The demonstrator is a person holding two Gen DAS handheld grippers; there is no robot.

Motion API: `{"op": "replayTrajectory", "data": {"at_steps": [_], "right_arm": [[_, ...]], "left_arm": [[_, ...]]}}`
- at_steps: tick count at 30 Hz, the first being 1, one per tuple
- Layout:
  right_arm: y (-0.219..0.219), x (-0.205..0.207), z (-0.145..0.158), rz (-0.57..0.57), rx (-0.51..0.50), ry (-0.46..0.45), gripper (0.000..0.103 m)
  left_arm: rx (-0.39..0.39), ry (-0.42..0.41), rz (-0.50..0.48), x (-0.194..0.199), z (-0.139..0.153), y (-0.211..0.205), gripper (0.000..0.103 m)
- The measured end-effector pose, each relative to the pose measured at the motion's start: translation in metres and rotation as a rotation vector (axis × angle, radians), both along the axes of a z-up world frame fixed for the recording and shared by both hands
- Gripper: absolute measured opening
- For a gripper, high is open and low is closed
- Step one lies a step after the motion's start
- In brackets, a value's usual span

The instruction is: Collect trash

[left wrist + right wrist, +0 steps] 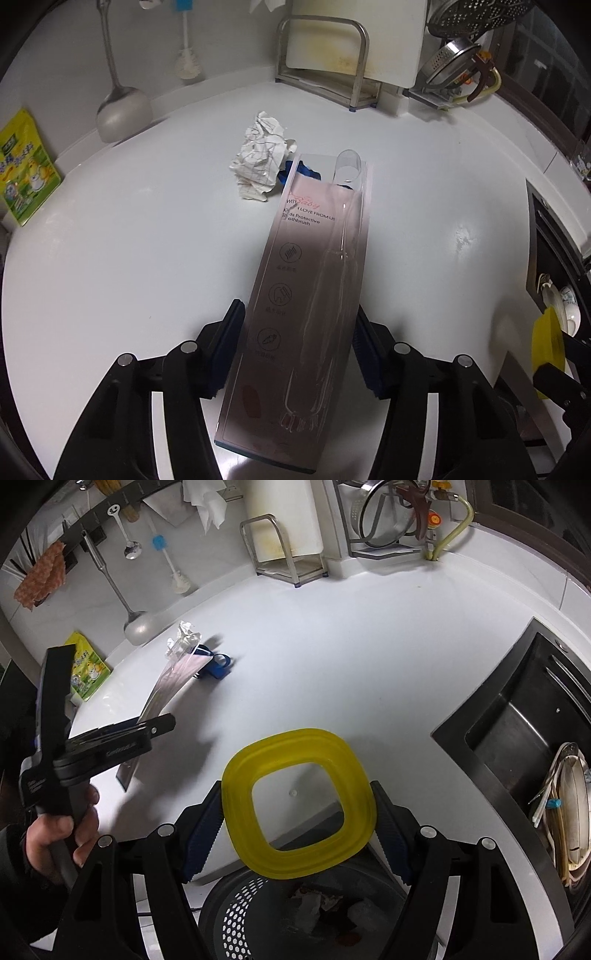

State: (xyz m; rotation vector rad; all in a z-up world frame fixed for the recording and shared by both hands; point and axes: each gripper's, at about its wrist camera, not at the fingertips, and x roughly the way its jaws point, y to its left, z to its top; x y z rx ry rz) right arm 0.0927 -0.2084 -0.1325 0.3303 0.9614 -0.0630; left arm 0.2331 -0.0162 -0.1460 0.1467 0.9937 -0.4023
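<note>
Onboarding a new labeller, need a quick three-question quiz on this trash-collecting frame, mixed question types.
1. True or false: the right gripper holds a yellow lid.
2. What lies between the left gripper fingers?
3. The bin sits: A) on the counter B) below the counter edge C) in the sink.

Key: 1 true; 2 toothbrush package; 3 B.
</note>
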Motion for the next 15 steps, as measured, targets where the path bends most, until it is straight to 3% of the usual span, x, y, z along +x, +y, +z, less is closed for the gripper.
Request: {"op": "replayTrajectory", "data": {"at_steps": [7, 10, 15], "right_arm": [[0.004, -0.001, 0.006, 0.048, 0.001, -0.003, 0.073], [0.006, -0.003, 0.012, 0.07, -0.003, -0.01, 0.073], [0.01, -0.004, 0.018, 0.109, -0.01, -0.013, 0.073]], "left_arm": [[-0.004, -0.033, 0.039, -0.02, 0.02, 0.015, 0.053], [-0.014, -0.023, 0.056, -0.026, 0.025, 0.02, 0.026], [-0.011, -0.014, 0.103, -0.032, 0.027, 0.03, 0.022]]}}
